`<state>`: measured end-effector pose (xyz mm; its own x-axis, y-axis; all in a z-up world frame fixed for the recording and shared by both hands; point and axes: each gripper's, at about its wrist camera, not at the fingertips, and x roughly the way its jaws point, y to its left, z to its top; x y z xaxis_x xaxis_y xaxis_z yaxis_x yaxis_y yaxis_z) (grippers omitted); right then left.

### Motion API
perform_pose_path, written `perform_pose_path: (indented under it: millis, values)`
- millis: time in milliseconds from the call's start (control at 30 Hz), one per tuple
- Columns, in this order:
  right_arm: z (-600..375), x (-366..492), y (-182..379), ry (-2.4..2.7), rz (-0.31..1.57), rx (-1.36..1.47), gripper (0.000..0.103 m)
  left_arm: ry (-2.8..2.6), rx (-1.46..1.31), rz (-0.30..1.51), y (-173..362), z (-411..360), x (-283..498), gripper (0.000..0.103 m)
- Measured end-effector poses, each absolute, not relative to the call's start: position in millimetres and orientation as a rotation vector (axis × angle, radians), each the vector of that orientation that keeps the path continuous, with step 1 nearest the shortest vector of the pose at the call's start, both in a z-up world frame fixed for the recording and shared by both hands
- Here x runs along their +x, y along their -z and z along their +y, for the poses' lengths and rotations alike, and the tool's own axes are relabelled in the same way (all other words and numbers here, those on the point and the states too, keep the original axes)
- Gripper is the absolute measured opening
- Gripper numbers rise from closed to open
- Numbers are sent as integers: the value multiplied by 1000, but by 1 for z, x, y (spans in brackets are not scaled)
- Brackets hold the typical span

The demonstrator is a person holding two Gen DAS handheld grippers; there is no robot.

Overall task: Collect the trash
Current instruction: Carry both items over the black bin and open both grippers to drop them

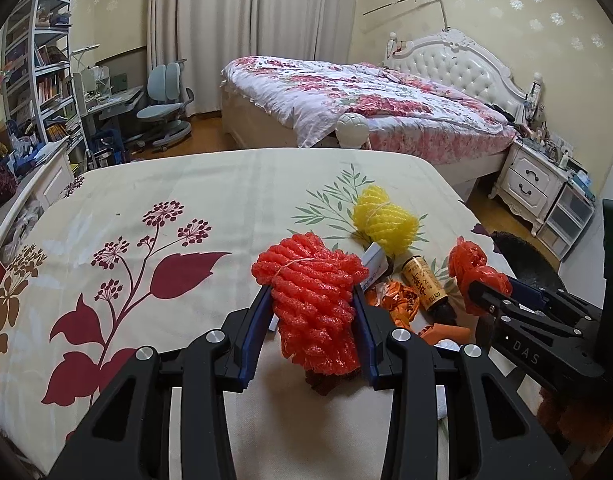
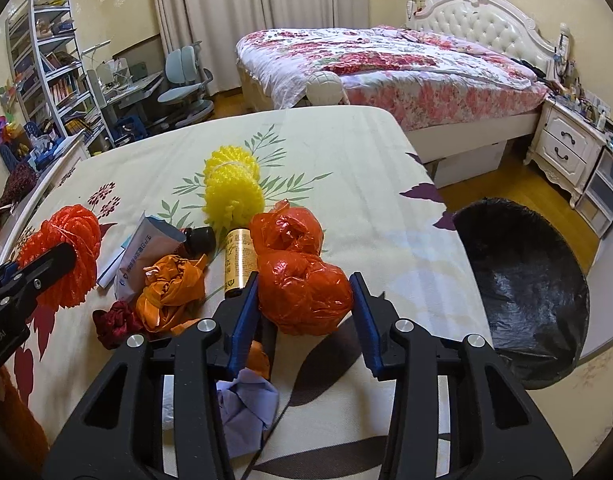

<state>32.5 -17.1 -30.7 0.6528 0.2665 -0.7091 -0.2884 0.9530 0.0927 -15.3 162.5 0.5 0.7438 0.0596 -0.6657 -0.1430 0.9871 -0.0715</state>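
Left gripper (image 1: 314, 312) is clamping the red foam net (image 1: 312, 300), blue pads pressing both its sides, holding it just above the flowered sheet (image 1: 166, 184). Right gripper (image 2: 304, 300) is squeezing the crumpled orange-red plastic bag (image 2: 302, 280) between its pads, the bag bulging out front. Sitting just past those on the sheet: an orange wrapper (image 2: 170, 288), a brown bottle with a gold label (image 2: 236, 260) lying on its side, a small white carton (image 2: 146, 248), and a bit farther the yellow foam net (image 2: 232, 184). Off the right edge, a bin lined with a black bag (image 2: 522, 280) is standing on the floor. A flowered bed (image 2: 386, 68) is sitting beyond.
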Motion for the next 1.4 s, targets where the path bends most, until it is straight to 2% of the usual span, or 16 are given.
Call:
perform_pose_path:
  millis: [267, 633, 933, 1400]
  values:
    - [-80, 23, 16, -162, 746, -13, 43, -21, -100, 682, -19, 123, -7, 40]
    - [-176, 37, 22, 38, 729, 52, 43, 156, -35, 660, -23, 25, 24, 40]
    - [-215, 53, 39, 92, 741, 101, 43, 219, 29, 675, -7, -39, 65, 40]
    - [-250, 79, 49, 122, 741, 166, 43, 212, 83, 735, 23, -85, 112, 40]
